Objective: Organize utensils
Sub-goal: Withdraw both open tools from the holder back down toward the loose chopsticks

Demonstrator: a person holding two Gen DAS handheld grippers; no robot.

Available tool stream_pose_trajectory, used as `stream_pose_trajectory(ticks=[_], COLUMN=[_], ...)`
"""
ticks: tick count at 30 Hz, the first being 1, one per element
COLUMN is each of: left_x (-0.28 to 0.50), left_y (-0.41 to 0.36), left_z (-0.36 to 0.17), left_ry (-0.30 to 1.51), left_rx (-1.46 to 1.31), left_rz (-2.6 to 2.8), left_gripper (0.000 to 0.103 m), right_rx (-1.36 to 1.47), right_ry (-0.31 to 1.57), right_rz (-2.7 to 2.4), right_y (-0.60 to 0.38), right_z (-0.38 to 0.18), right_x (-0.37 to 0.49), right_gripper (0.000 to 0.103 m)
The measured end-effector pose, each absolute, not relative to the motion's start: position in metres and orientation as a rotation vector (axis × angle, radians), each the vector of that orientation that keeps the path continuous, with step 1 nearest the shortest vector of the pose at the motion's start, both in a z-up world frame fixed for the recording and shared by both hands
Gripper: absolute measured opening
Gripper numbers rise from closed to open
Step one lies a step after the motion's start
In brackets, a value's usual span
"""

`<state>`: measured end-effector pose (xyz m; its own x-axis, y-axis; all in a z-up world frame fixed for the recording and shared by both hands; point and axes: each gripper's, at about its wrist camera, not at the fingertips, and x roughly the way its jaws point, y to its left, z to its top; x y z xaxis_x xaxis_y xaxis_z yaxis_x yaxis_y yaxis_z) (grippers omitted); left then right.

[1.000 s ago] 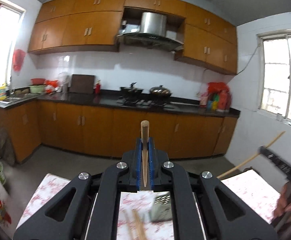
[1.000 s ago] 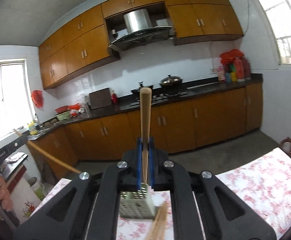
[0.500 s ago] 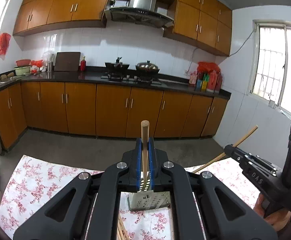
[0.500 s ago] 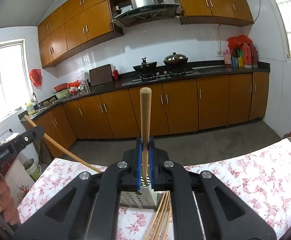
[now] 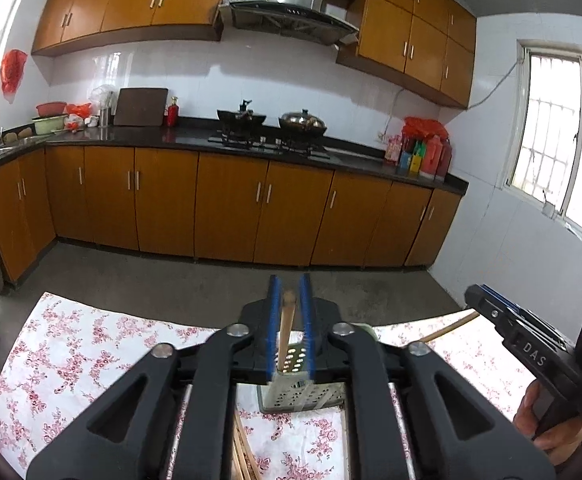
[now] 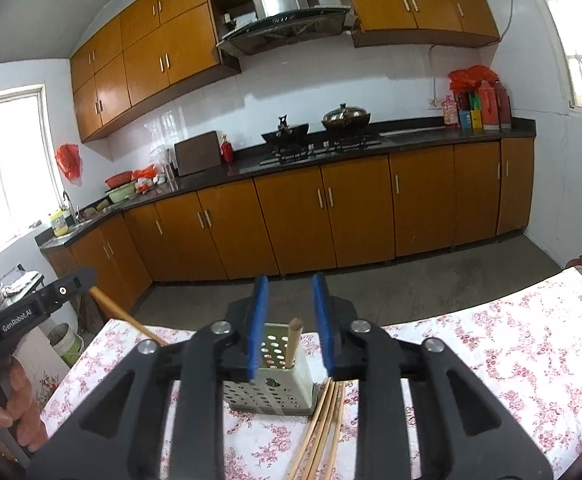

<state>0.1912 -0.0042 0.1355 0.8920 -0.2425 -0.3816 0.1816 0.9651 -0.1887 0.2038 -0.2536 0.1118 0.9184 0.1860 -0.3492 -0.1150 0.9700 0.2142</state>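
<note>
A perforated metal utensil holder (image 5: 299, 390) (image 6: 271, 384) stands on the floral tablecloth. In the left wrist view my left gripper (image 5: 289, 332) is open just above the holder, with a wooden chopstick (image 5: 285, 332) loose between its blue pads, lower end in the holder. In the right wrist view my right gripper (image 6: 289, 324) is open wide above the holder, and a wooden chopstick (image 6: 292, 342) stands in the holder between the pads, touching neither. Several more chopsticks (image 6: 323, 428) lie on the cloth beside the holder.
The table with the floral cloth (image 6: 511, 360) (image 5: 71, 352) ends at the concrete floor ahead. Orange kitchen cabinets (image 5: 227, 208) and a black counter with a stove line the far wall. The other gripper shows at each view's edge: right (image 5: 523, 340), left (image 6: 31, 312).
Both grippers tilted down over the holder and opened. The chopsticks they clamped now stand lower, in the holder, free of the pads.
</note>
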Motion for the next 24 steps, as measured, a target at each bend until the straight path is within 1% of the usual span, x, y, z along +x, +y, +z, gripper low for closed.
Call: stream_pose_trajectory(ticks=[1, 2, 4, 8, 13, 20, 22, 24], left_x=[0.187, 0.185, 0.178, 0.165, 0.154, 0.155, 0.157, 0.158], left_y=[-0.002, -0.001, 0.005, 0.017, 0.037, 0.063, 0.067, 0.069], left_z=[0.139, 0.141, 0.145, 0.146, 0.127, 0.062, 0.036, 0.016], left_ry=[0.402, 0.391, 0.372, 0.359, 0.387, 0.528, 0.596, 0.65], left_rx=[-0.158, -0.163, -0.173, -0.178, -0.18, -0.14, -0.129, -0.132], left_rz=[-0.217, -0.213, -0.207, -0.18, -0.123, -0.006, 0.007, 0.008], left_gripper=[0.026, 0.032, 0.032, 0.032, 0.033, 0.032, 0.032, 0.032], right_rx=[0.193, 0.195, 0.201, 0.207, 0.205, 0.205, 0.197, 0.183], right_ry=[0.369, 0.358, 0.346, 0.348, 0.458, 0.736, 0.791, 0.839], right_rz=[0.152, 0.145, 0.132, 0.093, 0.039, 0.056, 0.087, 0.112], right_y=[-0.256, -0.258, -0.264, -0.28, -0.296, -0.282, -0.269, -0.258], right_z=[0.113, 0.115, 0.116, 0.106, 0.058, -0.042, -0.063, -0.079], right_x=[0.201, 0.195, 0.185, 0.164, 0.145, 0.156, 0.157, 0.162], right_gripper=[0.028, 0.03, 0.032, 0.032, 0.033, 0.033, 0.031, 0.027])
